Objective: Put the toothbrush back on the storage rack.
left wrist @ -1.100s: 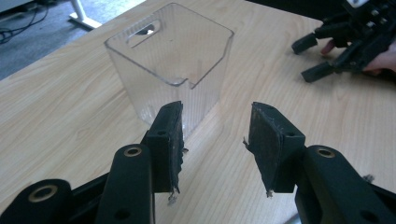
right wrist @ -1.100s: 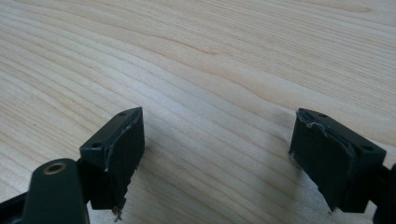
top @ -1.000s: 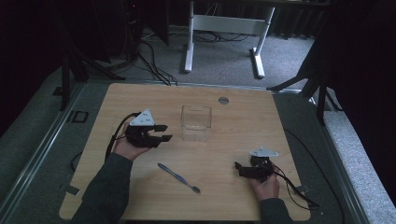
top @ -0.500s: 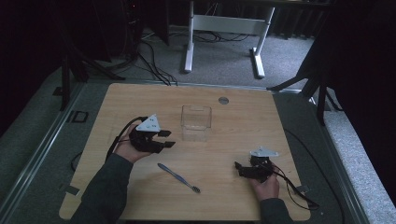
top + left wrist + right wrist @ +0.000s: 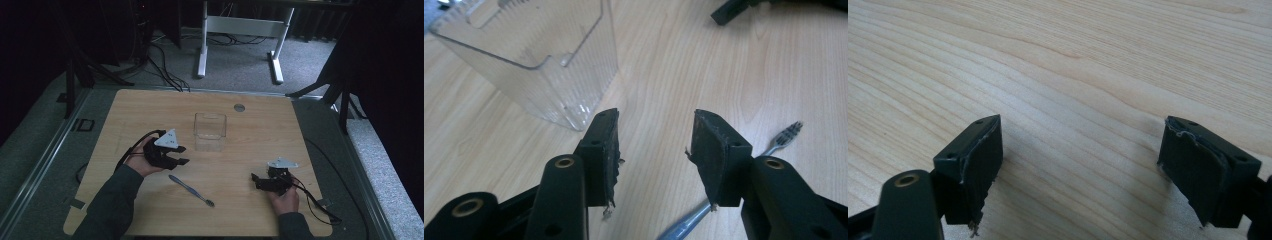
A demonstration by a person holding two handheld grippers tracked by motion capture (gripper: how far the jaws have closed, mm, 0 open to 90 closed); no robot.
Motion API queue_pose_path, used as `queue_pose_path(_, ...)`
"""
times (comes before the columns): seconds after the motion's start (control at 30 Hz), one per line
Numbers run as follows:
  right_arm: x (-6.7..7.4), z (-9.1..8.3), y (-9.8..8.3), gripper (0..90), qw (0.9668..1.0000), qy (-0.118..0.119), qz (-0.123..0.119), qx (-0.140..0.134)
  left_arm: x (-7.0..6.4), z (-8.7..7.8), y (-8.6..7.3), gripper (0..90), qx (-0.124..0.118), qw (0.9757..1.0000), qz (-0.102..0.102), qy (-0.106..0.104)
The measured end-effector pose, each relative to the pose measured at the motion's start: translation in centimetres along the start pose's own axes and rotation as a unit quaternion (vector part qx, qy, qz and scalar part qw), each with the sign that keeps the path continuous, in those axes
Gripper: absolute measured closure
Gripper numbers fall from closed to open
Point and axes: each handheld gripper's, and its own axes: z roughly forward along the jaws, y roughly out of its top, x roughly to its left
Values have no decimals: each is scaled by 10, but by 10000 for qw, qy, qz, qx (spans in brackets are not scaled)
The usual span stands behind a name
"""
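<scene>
Blue-grey plastic toothbrush (image 5: 191, 189) lies flat on my light wooden table (image 5: 150, 107), just below and right of left gripper (image 5: 181, 155) | left jaws apart, nothing between, over bare wood | clear ribbed plastic box (image 5: 210, 131) just ahead-left of them | right gripper (image 5: 256, 180) jaws wide apart, empty, well apart from toothbrush

— What's around my wooden table (image 5: 150, 107)?
— I see grey carpet (image 5: 240, 65) at the top, a white desk frame (image 5: 240, 30) top centre, black cables (image 5: 160, 65) upper left, dim light.
</scene>
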Motion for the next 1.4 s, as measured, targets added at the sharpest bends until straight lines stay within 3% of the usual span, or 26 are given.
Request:
queue_pose_path(0.27, 0, 0, 0, 177, 10000, 0, -4, 0, -1, 6, -2, 587, 226, 9994, 55, -275)
queue_pose_path(0.47, 0, 0, 0, 177, 10000, 1, -8, -2, -1, 8, -3, 621, 225, 9990, 177, -329)
queue_pose_path(0.57, 0, 0, 0, 177, 10000, 2, -8, -1, -3, 11, -3, 622, 267, 9986, 355, -294)
queue_pose_path(0.7, 0, 0, 0, 177, 10000, 2, -5, -4, -4, 15, -3, 643, 333, 9979, 399, -397)
queue_pose_path(1.1, 0, 0, 0, 177, 10000, 2, -2, -1, -6, 22, 3, 599, 610, 9934, 603, -756)
queue_pose_path(1.4, 0, 0, 0, 177, 10000, 1, -8, 2, -9, 26, 2, 562, 688, 9923, 729, -735)
